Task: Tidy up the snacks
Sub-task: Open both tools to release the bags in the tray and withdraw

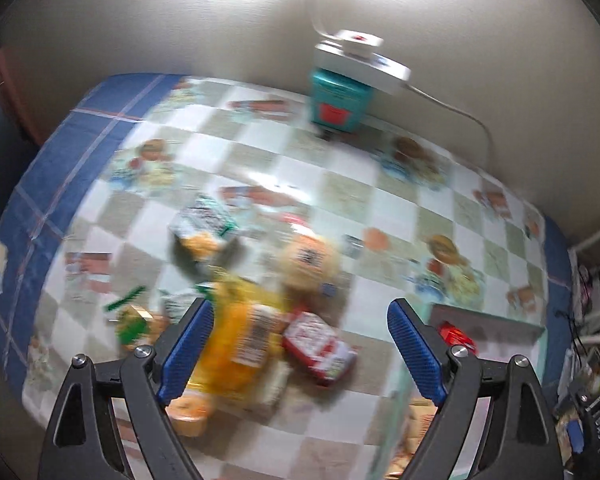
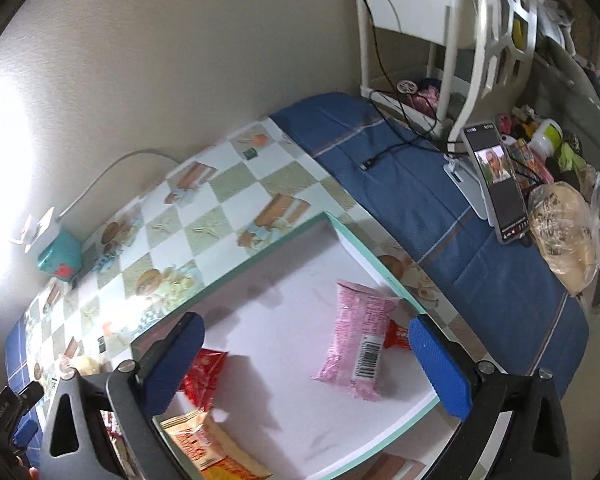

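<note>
Right gripper [image 2: 306,360]: jaws spread wide, nothing between the pads, above the tray [image 2: 364,256].
Tray: shallow, white floor, pale green rim, on the bench [image 2: 204,204]; its far corner lies near the blue cloth [image 2: 480,264] edge. Contents: pink packet [image 2: 358,344] right of centre, small red sweet [image 2: 397,334] touching its right side, red packet [image 2: 204,376] at the near left, orange packet [image 2: 204,448] at the near edge. Centre and far part of the floor are bare.

Left gripper [image 1: 300,354]: jaws wide apart, holding nothing, over a blurred heap of loose snacks: yellow bag [image 1: 246,340], red-white pack [image 1: 320,346], round bun [image 1: 310,262].
Beyond the heap: open chequered bench up to the wall.
Far edge: teal box [image 1: 338,106] under a white power strip [image 1: 364,62].
Far right: phone [image 2: 496,182] on a stand, bagged bread [image 2: 564,232].
</note>
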A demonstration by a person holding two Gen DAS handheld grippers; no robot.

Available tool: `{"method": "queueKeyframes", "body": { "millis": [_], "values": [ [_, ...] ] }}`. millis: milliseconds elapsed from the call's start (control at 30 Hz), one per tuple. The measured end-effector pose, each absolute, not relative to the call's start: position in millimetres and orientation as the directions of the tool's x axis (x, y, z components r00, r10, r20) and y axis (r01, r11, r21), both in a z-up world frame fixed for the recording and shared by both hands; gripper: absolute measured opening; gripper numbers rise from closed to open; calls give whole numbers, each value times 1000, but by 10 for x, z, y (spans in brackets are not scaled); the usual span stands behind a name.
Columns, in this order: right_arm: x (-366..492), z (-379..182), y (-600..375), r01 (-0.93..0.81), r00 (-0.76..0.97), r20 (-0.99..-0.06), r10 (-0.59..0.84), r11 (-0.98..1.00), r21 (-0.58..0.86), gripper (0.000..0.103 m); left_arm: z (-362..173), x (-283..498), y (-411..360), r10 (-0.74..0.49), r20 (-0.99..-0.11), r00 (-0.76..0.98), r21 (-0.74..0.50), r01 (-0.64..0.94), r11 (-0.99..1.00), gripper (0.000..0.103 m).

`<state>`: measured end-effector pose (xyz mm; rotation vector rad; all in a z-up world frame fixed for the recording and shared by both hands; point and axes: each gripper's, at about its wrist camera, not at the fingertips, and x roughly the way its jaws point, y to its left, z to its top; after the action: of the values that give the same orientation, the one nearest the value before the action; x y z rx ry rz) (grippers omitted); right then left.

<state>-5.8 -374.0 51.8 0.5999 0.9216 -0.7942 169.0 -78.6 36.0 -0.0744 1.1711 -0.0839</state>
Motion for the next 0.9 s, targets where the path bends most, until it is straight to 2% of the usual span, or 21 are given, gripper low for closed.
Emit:
{"method": "queueKeyframes", "body": {
  "millis": [200, 367, 467, 900],
  "values": [
    [132, 526, -3460, 772, 386, -871, -302, 623, 126, 103, 383, 1690, -174, -35, -919, 392, -80, -98, 992, 90],
    [330, 553, -3101, 710, 421, -866, -268, 692, 131, 103, 437, 1649, 306, -34, -919, 394, -117, -188, 975, 91],
    [447, 587, -2857, 672, 435, -860, -265, 732, 114, 103, 513, 1609, 600, -3, -912, 410, -111, -239, 965, 95],
    [827, 466, -1991, 501, 455, -874, -169, 861, 94, 103, 563, 1494, 1421, 53, -911, 410, -106, -355, 929, 95]
  ]
}}
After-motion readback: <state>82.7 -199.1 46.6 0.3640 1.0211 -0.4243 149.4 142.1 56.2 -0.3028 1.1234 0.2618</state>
